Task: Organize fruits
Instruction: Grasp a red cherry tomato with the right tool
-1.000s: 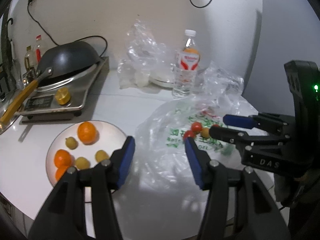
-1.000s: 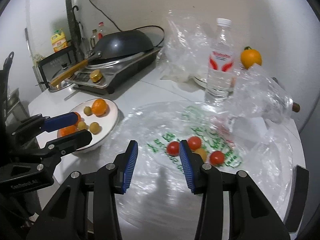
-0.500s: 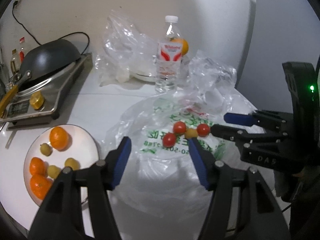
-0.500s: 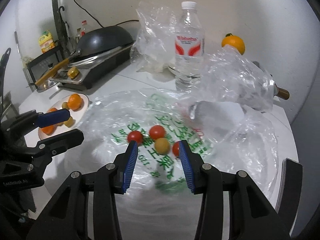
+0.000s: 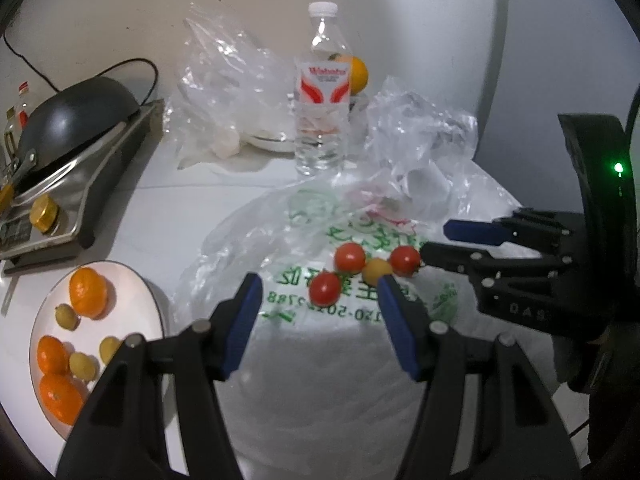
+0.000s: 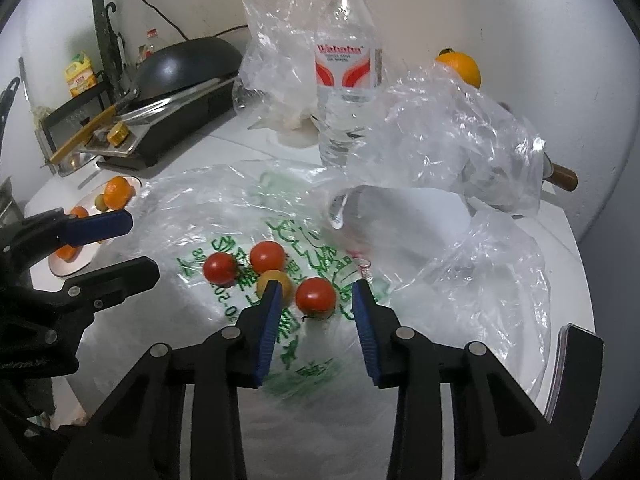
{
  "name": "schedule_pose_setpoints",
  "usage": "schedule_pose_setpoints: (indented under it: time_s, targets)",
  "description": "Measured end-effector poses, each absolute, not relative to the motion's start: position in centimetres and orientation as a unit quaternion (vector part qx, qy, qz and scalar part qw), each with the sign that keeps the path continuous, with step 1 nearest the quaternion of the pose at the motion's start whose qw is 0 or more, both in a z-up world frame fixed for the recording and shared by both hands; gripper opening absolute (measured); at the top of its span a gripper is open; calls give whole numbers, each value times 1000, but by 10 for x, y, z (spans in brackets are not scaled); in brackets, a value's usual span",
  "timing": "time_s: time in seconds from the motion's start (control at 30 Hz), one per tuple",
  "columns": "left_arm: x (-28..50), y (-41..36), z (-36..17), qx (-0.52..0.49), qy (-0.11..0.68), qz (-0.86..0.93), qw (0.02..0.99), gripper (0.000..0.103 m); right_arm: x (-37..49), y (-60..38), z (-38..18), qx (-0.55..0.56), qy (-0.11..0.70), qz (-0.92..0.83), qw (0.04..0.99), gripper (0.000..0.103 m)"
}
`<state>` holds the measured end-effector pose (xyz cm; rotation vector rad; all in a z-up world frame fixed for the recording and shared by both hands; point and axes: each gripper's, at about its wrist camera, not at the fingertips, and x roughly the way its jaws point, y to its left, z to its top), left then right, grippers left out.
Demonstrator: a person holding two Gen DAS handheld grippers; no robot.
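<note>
- left gripper [image 5: 318, 300] hangs over the near part of a printed plastic bag [image 5: 320, 344], its blue-padded jaws spread wide with nothing between them — the nearest red tomato [image 5: 326, 289] lies just beyond the tips.
- right gripper [image 6: 314, 304] is also spread apart, holding nothing; one red tomato [image 6: 315, 295] sits on the bag just past the gap between its tips.
- on the bag, three red tomatoes and one yellow tomato [image 5: 378, 271] lie in a tight cluster, the yellow one touching its red neighbours.
- a white plate [image 5: 132, 300] at the near left, beside the bag, holds mandarins [image 5: 87, 291] and small yellow-green fruits [image 5: 67, 316].
- far side: an upright water bottle [image 5: 322, 92], with a lone orange [image 6: 460, 67] behind it near the wall and crumpled clear bags [image 6: 448, 136] on either side.
- far left: a dark wok [image 5: 72, 108] rests on a cooktop [image 5: 80, 184].
</note>
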<state>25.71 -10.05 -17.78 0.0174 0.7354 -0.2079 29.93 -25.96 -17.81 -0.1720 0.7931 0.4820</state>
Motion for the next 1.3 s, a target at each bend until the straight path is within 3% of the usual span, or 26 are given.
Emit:
schedule_pose_setpoints:
  time_s: [1.23, 1.27, 1.3]
  targets:
    - [318, -122, -230, 66, 430, -108, 894, 60, 326, -251, -211, -77, 423, 261, 864, 31]
    - [317, -122, -230, 66, 428, -107, 895, 58, 327, -251, -210, -77, 423, 261, 864, 30]
    - [318, -122, -230, 66, 427, -107, 896, 49, 326, -250, -210, -77, 422, 260, 865, 30]
